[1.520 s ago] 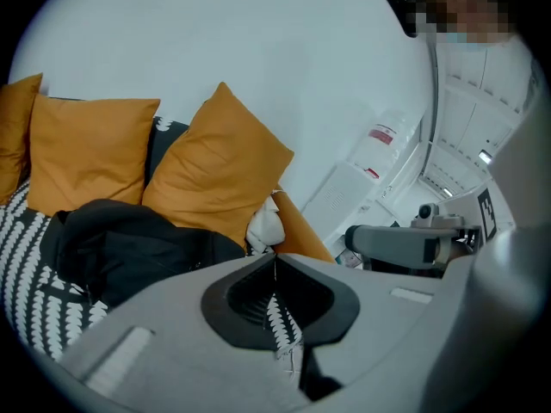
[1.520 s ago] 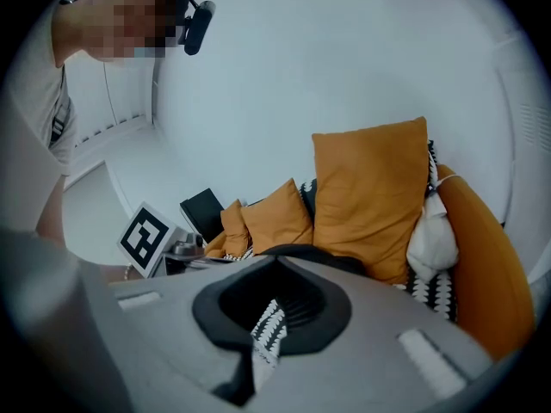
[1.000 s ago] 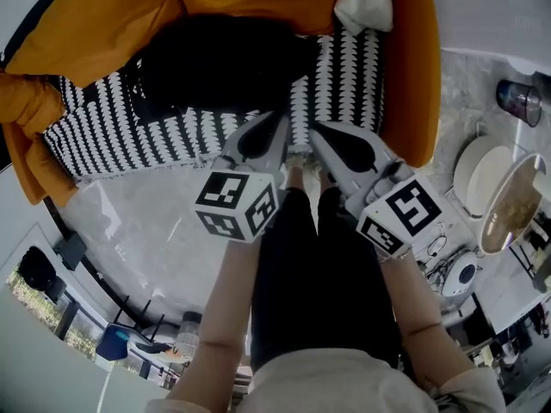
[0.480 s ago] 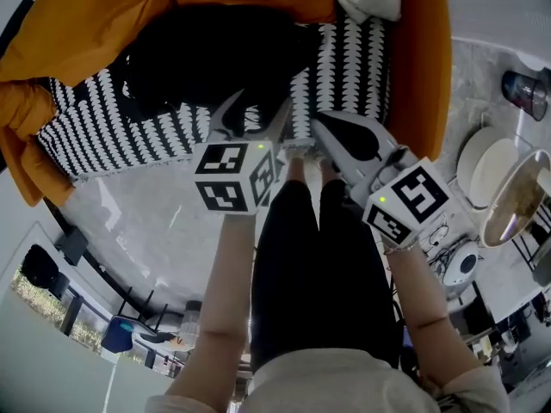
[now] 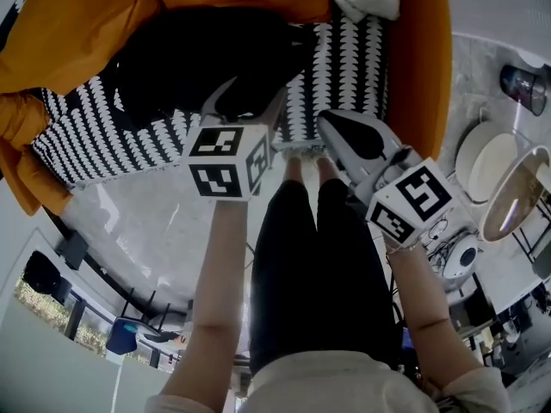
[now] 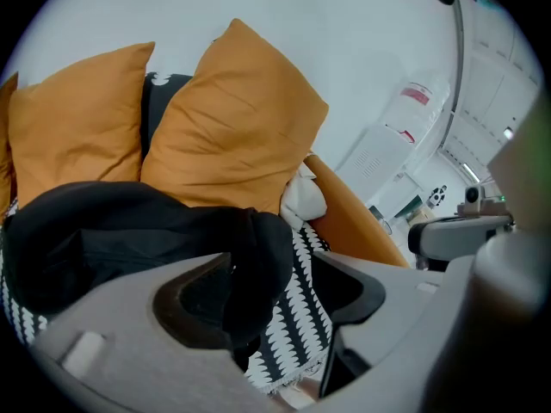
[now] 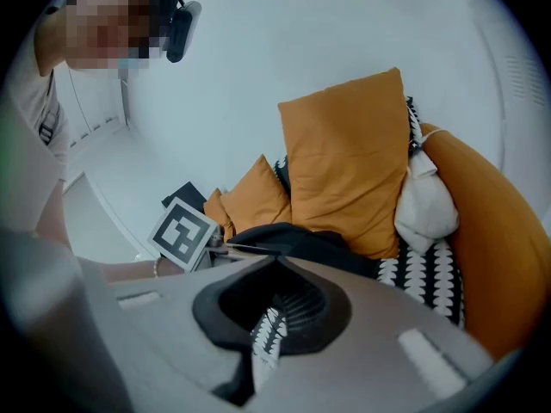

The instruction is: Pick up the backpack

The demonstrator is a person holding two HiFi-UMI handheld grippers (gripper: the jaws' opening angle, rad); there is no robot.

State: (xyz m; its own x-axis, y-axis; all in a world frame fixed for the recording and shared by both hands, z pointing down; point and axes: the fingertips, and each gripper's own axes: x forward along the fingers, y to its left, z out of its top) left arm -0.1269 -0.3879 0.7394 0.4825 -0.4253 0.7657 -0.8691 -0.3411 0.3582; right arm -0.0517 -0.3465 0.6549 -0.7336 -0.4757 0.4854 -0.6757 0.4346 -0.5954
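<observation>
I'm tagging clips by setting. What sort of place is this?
Probably a living room or lounge: an orange sofa with matching cushions, a black-and-white patterned throw over the seat, and a polished marble-look floor.

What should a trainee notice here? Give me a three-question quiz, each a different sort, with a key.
1. True or false: the black backpack lies on the floor.
2. The cushions behind it are: A blue, B orange, C green.
3. Which gripper has its jaws apart?
Key: 1 false, it lies on the patterned sofa seat. 2 B. 3 the left gripper; its jaws have just been opening, with the backpack's edge between them but not clamped; the right gripper is shut.
</observation>
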